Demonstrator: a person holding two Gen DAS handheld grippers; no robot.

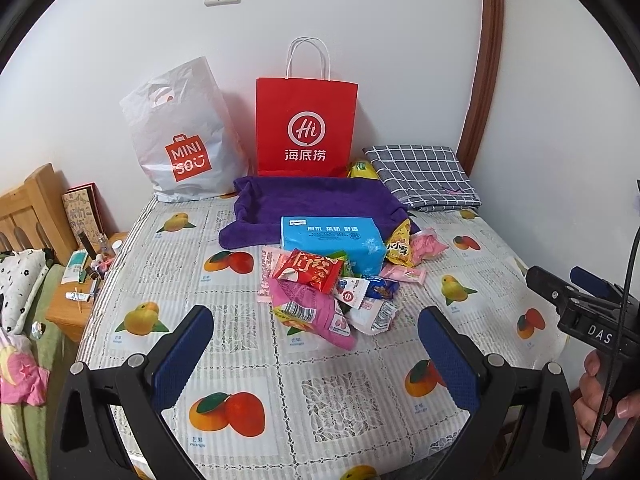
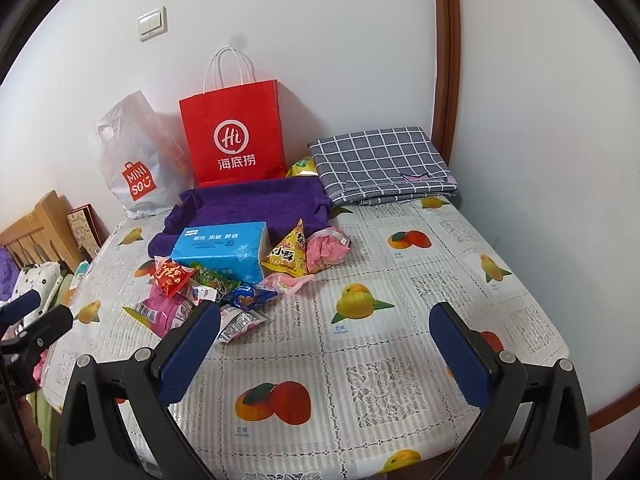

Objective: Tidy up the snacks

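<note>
A heap of small snack packets (image 1: 332,292) lies mid-table: a red packet (image 1: 308,270), a pink packet (image 1: 316,312), a blue one (image 1: 382,286) and a yellow triangular one (image 1: 400,246). The heap also shows in the right wrist view (image 2: 208,296). A blue tissue pack (image 1: 330,244) sits behind it on a purple towel (image 1: 312,204). My left gripper (image 1: 316,356) is open and empty, just short of the heap. My right gripper (image 2: 324,352) is open and empty, to the right of the heap, over bare tablecloth.
A red paper bag (image 1: 307,128) and a white Miniso plastic bag (image 1: 180,140) stand against the back wall. A folded grey checked cloth (image 1: 420,178) lies at back right. A wooden nightstand (image 1: 80,300) with small items stands left of the table.
</note>
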